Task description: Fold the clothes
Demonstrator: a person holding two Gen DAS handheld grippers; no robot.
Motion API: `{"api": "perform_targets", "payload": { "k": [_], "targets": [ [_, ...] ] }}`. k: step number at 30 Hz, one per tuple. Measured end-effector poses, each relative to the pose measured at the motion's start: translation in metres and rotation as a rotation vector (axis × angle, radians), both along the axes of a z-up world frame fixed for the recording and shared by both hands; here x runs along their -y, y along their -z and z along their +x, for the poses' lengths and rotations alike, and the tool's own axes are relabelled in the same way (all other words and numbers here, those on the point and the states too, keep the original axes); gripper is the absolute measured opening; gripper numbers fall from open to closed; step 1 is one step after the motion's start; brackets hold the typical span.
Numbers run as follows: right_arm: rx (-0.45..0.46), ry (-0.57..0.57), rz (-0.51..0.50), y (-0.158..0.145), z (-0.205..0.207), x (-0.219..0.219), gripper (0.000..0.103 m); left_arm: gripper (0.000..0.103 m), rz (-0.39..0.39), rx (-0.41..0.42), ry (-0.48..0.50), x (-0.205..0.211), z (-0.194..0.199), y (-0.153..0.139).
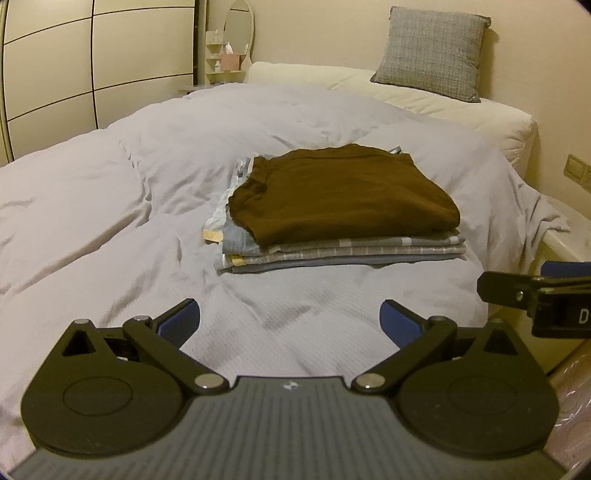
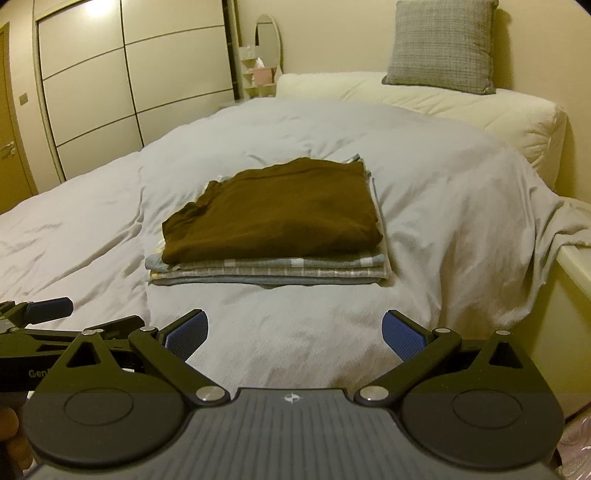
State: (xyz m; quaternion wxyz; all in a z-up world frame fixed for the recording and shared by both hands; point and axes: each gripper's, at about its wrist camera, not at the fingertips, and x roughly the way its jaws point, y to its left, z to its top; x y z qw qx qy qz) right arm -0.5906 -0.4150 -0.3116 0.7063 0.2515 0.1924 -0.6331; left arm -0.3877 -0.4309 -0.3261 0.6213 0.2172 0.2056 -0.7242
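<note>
While both grippers hang low over the near end of the bed, pale grey duvet point(image 1: 110, 206) covers most of the surface, wrinkled, draping off the right edge. Stack of folded clothes point(image 2: 266, 273) sits mid-bed, well ahead of both tools: brown garment point(image 1: 343, 199) on top, grey checked pieces under it, edges roughly squared. Beyond the stack, cream mattress pad point(image 2: 424, 99) at the head, grey cushion point(image 1: 432, 51) leaning on the wall. Wardrobe with panelled sliding doors point(image 2: 110, 85) far left, oval mirror point(image 1: 240, 29) and small shelf unit in the corner. No containers. Left gripper point(image 1: 290, 325) fingers spread wide, blue pads bare, nothing between them, above the duvet. Right gripper point(image 2: 294, 334) likewise wide apart and empty, just beside the left one
</note>
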Motion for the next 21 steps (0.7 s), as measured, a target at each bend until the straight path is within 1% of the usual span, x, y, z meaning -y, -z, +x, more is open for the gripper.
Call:
{"api": "perform_targets", "payload": {
  "k": [8,15,21],
  "targets": [
    [-0.019,0.021,0.003,-0.005,-0.001,-0.011,0.103,0.102,-0.005,0.004,0.005,-0.013,-0.003,-0.002],
    [-0.015,0.026,-0.002,-0.006,-0.001,-0.019,0.103,0.102,-0.008,0.013,0.022,-0.019,-0.010,-0.001],
    [-0.016,0.027,-0.005,-0.005,-0.003,-0.021,0.103,0.102,-0.021,0.013,0.017,-0.023,-0.009,-0.001]
  ]
}}
